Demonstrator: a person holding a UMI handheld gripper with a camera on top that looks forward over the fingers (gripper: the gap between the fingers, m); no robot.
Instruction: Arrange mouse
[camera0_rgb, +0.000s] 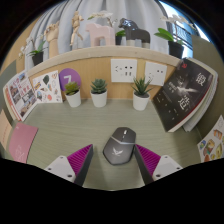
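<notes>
A grey computer mouse (118, 146) with a light emblem on its back lies on the pale green desk mat (100, 125). It stands between my gripper's (113, 160) two magenta-padded fingers, toward their tips. The left finger (78, 158) and the right finger (148, 158) are spread wide, with a gap showing on each side of the mouse. The gripper is open and the mouse rests on the mat by itself.
Three small potted plants (99, 92) stand in a row before a low wall with a socket panel (126, 71). A dark book (185, 92) leans at the right, papers (20, 94) at the left, a pink notebook (22, 142) nearer. A shelf (110, 50) above carries figures and plants.
</notes>
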